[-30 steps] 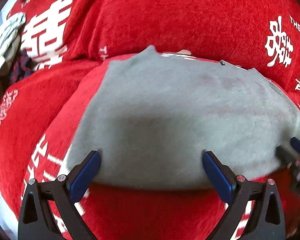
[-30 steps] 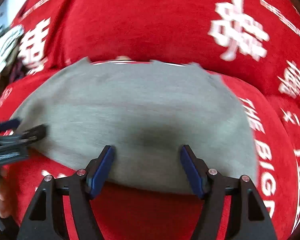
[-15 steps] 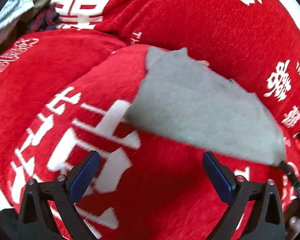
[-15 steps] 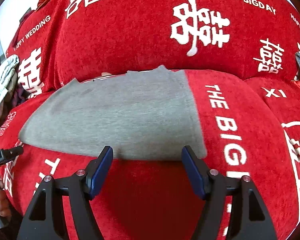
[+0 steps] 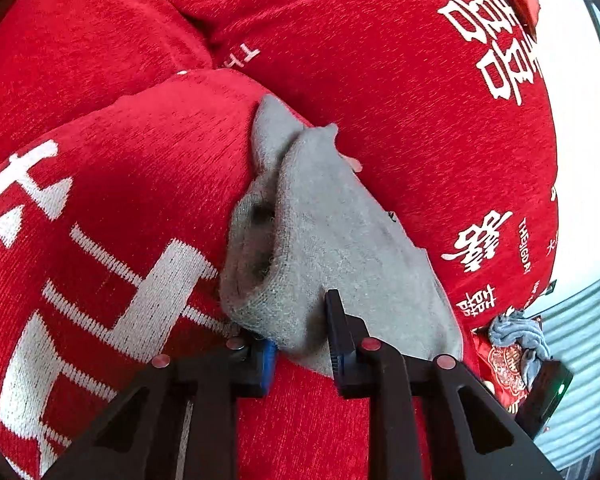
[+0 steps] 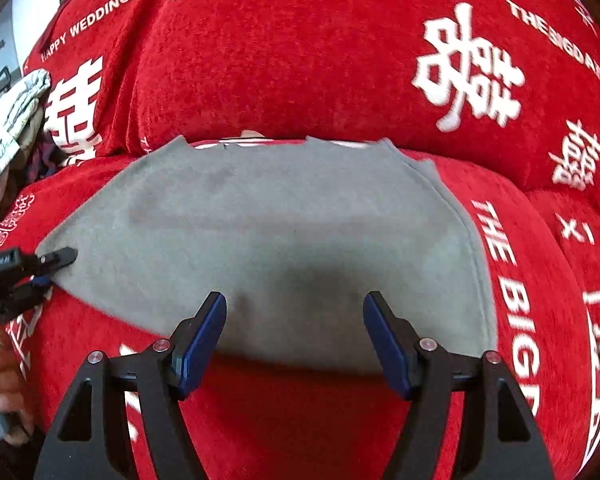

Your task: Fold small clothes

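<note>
A small grey garment (image 6: 284, 232) lies spread flat on a red sofa seat cushion (image 6: 512, 288). My left gripper (image 5: 302, 338) is shut on the garment's left end (image 5: 300, 248), which bunches up between the jaws. The left gripper also shows in the right wrist view (image 6: 48, 266) at the cloth's left corner. My right gripper (image 6: 294, 334) is open and empty, its jaws wide apart just over the garment's near edge.
The red sofa cover with white characters has a back cushion (image 6: 300, 60) behind the garment. A pile of other clothes (image 6: 8, 132) lies at the far left. A grey-blue cloth (image 5: 520, 336) lies at the right end of the sofa.
My left gripper has swung to the garment's left end and shut on it, bunching the cloth. My right gripper has moved closer over the near edge and stays open.
</note>
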Available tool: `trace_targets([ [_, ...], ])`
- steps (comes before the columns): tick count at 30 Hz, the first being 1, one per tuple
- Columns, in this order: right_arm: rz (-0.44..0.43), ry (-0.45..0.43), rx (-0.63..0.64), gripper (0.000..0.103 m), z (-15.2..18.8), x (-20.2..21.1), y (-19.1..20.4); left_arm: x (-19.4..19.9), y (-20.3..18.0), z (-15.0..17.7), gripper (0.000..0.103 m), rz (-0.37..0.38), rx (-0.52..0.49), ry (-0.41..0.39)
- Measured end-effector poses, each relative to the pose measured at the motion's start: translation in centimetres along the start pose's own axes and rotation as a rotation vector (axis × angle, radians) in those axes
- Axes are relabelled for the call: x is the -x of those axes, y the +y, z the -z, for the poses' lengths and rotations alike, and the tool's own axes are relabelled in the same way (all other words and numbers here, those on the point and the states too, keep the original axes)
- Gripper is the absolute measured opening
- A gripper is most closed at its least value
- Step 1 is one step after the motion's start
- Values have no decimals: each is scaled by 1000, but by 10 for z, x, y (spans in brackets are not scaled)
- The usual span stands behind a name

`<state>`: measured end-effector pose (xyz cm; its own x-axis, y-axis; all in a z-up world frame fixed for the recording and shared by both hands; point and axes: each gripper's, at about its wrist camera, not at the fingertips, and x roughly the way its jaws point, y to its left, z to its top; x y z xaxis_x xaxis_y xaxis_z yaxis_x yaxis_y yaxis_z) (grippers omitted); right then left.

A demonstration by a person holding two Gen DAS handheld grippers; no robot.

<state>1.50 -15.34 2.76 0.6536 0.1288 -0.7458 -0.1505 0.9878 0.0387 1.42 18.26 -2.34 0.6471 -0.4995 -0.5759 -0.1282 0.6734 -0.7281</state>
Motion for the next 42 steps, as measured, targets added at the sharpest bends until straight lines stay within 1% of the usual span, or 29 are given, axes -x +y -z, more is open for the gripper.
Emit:
trace_targets([
  [3, -2, 8, 60, 74, -24, -10, 24, -1, -2, -1, 19, 8, 4, -13],
  [5, -44, 29, 70, 74, -44, -21, 40, -1, 0, -3, 18, 18, 24, -15],
  [8, -127, 95, 65, 74, -77, -50, 66, 1, 4, -8, 18, 7, 39, -24],
  [10, -165, 143, 77, 74, -97, -75, 88, 1, 4, -10, 18, 0, 45, -27],
  [12, -195, 199, 89, 74, -113, -103, 112, 0, 6, -12, 15, 1, 57, -25],
  [14, -250, 260, 60, 74, -124, -130, 131, -2, 8, -14, 15, 4, 70, -17],
  [17, -312, 299, 15, 75, -138, -160, 161, -3, 5, -13, 15, -19, 55, -16],
  [19, -351, 326, 16, 80, -145, -175, 182, -3, 1, -12, 15, -41, 43, -20],
  [20, -341, 333, 33, 86, -147, -181, 193, -3, 1, -12, 15, -46, 43, -19],
  [21, -308, 333, 67, 89, -150, -186, 205, -3, 1, -13, 15, -47, 46, -18],
  [24, -213, 327, 178, 91, -154, -197, 234, -4, 1, -14, 15, -48, 54, -13],
  [26, -137, 345, 287, 90, -151, -203, 253, -4, -3, -14, 15, -69, 38, -17],
  [29, -44, 338, 439, 78, -140, -207, 268, -4, -12, -13, 15, -119, -10, -30],
  [30, -48, 332, 444, 68, -140, -206, 269, -4, -15, -12, 15, -131, -24, -35],
  [31, -42, 331, 434, 60, -141, -206, 265, -4, -17, -11, 15, -144, -38, -40],
  [32, -31, 330, 423, 46, -143, -206, 260, -4, -19, -11, 15, -156, -51, -43],
  [33, -42, 329, 410, 38, -146, -205, 253, -4, -21, -10, 15, -167, -63, -44],
  [35, -73, 329, 389, 27, -149, -204, 241, -4, -24, -9, 14, -185, -85, -50],
  [36, -96, 331, 367, 24, -151, -203, 234, -4, -27, -8, 14, -198, -98, -54],
  [39, -144, 335, 310, 21, -156, -201, 220, -3, -33, -5, 13, -230, -136, -62],
  [42, -169, 330, 292, 20, -158, -198, 216, -2, -37, -5, 13, -249, -155, -70],
])
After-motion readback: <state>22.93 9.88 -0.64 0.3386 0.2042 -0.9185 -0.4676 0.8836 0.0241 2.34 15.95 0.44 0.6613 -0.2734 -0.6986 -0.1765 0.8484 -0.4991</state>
